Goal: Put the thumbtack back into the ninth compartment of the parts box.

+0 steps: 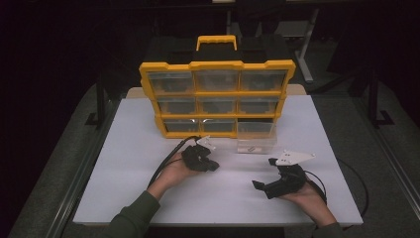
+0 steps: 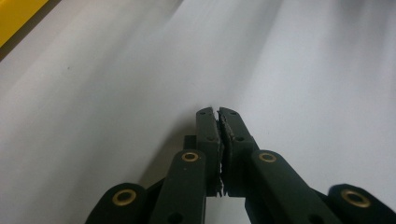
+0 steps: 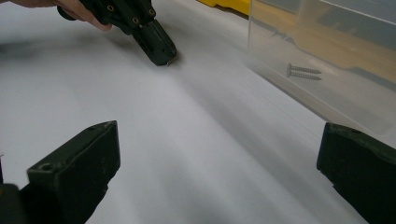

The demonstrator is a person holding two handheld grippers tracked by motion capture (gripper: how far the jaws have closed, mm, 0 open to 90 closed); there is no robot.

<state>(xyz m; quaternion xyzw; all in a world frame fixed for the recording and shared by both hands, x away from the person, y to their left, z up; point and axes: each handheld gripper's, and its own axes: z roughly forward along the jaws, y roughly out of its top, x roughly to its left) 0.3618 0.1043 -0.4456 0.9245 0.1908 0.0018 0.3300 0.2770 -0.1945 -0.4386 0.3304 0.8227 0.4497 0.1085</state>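
A: While the left gripper (image 2: 218, 112) sits with its jaws pressed together, tip down near the table (image 1: 148, 188), what could go wrong?

B: Whether anything tiny is pinched in there, one can't tell; the left gripper view shows no obvious thing btwn the jaws. If a small part is in there, a loose pinch could drop it and it'd skid across the white top.

A: And the right gripper (image 3: 219, 130)?

B: Jaws spread wide, holding nothing, aimed toward the clear drawer (image 3: 327, 56). That drawer stands on the table just in front of the yellow organizer (image 1: 218, 64), by the vacant bottom-right slot, w/ two screws (image 3: 303, 71) lying inside. It's light plastic, so a bump from either gripper would prob. shove or tip it and spill the screws. Thin clear walls could also slip out of a grip.

A: Any brand, label, writing?

B: None readable on organizer, drawer or grippers.
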